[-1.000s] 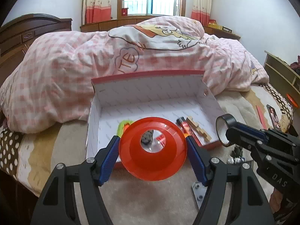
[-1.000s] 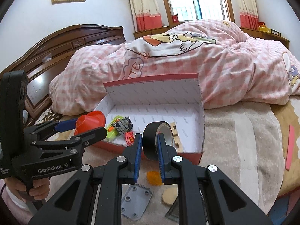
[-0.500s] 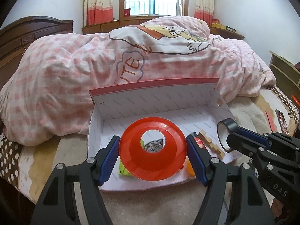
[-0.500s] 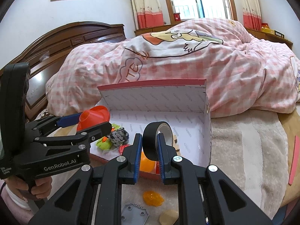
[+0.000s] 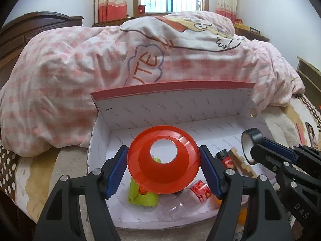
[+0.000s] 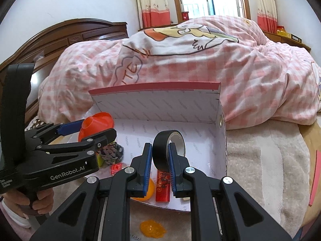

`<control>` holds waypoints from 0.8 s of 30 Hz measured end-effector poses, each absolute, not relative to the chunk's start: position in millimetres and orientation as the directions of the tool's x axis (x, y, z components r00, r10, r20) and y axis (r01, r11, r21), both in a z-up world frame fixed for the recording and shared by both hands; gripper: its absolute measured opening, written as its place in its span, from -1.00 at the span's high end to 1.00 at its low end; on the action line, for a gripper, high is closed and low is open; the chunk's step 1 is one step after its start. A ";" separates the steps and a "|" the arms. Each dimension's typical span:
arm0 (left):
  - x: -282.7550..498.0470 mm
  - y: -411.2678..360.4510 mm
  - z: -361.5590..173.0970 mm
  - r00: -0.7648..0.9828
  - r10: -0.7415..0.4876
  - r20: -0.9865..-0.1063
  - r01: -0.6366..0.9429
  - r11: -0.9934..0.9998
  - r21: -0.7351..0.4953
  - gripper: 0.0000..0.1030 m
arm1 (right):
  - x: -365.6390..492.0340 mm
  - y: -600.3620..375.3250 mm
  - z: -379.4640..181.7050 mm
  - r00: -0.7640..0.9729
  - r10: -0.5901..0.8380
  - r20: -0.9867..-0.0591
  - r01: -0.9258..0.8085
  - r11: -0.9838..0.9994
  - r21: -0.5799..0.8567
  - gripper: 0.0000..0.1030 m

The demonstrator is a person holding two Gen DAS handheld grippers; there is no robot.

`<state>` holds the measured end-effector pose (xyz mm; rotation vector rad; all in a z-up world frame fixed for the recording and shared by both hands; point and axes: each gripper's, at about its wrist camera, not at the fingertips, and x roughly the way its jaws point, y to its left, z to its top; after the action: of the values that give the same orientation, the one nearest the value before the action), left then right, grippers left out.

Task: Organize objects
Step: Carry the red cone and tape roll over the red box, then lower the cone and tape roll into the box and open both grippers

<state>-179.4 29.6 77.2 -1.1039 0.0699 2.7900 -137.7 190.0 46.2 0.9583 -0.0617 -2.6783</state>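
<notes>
My left gripper [image 5: 163,167] is shut on an orange plastic cone [image 5: 163,159] and holds it above the left part of the open white box [image 5: 176,104]. My right gripper [image 6: 159,160] is shut on a black tape roll [image 6: 167,149] and holds it above the right part of the box [image 6: 158,102]. Both show in the other view: the cone [image 6: 98,123] at the left, the tape roll [image 5: 250,143] at the right. In the box lie a green toy [image 5: 141,195], a red packet [image 5: 200,188], wooden blocks [image 5: 240,160], a braided rope ball [image 6: 111,152], an orange ball [image 6: 149,189] and a red tube [image 6: 163,186].
The box stands on a beige blanket [image 6: 260,160] against a pink checked duvet [image 5: 80,64]. An orange piece [image 6: 152,228] lies on the blanket in front of the box. A wooden headboard [image 6: 60,38] is at the left, a pink strip [image 6: 316,176] at the right edge.
Both grippers have moved forward and over the box with the cone and the tape roll still held. The box interior now fills more of both views.
</notes>
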 end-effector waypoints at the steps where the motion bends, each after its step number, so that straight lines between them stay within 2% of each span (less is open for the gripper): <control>1: -181.4 29.2 75.0 -0.718 0.110 -0.687 -0.144 -0.990 -0.008 -0.37 | -138.9 189.8 44.9 -0.734 -0.285 -0.616 0.258 -0.957 0.136 0.67; 18: -196.9 31.0 52.3 -0.687 0.129 -0.715 -0.156 -0.987 -0.028 -0.38 | -149.8 186.8 29.7 -0.725 -0.254 -0.640 0.238 -0.965 0.113 0.67; 24: -198.7 31.4 47.9 -0.683 0.095 -0.724 -0.133 -0.991 -0.005 -0.38 | -149.9 185.6 28.9 -0.728 -0.249 -0.639 0.238 -0.966 0.105 0.67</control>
<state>-198.7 31.4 47.9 -1.1882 0.0722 2.7721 -149.9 185.6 28.9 1.0018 -0.0228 -2.6991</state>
